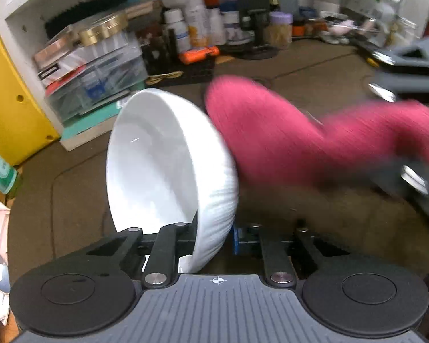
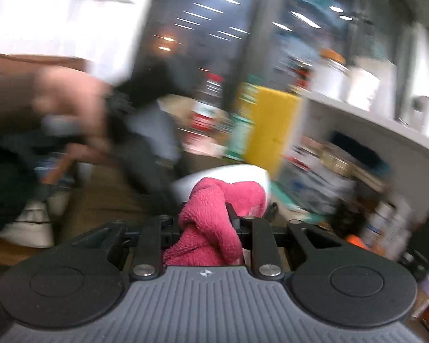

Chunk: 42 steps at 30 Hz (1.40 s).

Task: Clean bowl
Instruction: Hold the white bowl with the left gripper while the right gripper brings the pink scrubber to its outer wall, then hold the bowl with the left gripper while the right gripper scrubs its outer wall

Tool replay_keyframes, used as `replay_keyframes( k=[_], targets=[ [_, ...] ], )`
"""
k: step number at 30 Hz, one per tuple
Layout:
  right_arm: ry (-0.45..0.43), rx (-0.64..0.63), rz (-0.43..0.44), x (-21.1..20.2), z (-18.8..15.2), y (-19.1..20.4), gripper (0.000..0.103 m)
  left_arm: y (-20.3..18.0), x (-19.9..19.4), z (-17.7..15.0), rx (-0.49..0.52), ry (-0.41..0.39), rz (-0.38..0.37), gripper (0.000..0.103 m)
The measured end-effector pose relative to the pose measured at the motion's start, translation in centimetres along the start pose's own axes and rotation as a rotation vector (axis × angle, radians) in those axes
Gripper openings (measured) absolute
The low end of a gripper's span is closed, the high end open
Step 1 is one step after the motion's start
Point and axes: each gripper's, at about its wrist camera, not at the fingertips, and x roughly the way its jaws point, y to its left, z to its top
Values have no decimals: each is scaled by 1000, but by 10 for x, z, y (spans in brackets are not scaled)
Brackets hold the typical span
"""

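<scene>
Nearest the left wrist camera, the left gripper (image 1: 211,240) has its jaws clamped on the wall of a white bowl (image 1: 168,171): one finger sits inside the bowl and the other against its ribbed outside. The bowl is held up on edge above the brown counter (image 1: 314,80), its opening turned to the left of that view. Just right of it, a pink cloth (image 1: 271,143) presses against the ribbed outer wall, streaked by motion blur. The cloth trails off to the right edge, where the dark body of the other tool shows, too blurred to read.

In the right wrist view, the right gripper (image 2: 206,225) has its jaws clamped on the same pink cloth (image 2: 211,223), which bulges up between the fingers. Just beyond the cloth lies the white bowl (image 2: 243,173), touching it.

Farther back in the left view, a clear drawer box (image 1: 94,80) stands beside a yellow panel (image 1: 11,100), under a white shelf (image 1: 23,5). Bottles and jars (image 1: 197,25) crowd the far edge of the counter.
</scene>
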Motion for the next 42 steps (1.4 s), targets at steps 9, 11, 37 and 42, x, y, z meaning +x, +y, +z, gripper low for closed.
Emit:
replay_keyframes(
  k=[9,11,37,42],
  targets=[
    [11,127,-201,27,-2,-49,24,-22,-2,7,36,-5,-12,13],
    [13,195,-238,38,-10,-68,24,-23,-5,9,37,-9,-15,12],
    [-13,262,-168,26,-7,-72,24,13,-6,-6,-13,-25,-93,18],
    [-31,167,97,-6,7,-16,23,0,-7,-10,9,-15,-84,18]
  ],
)
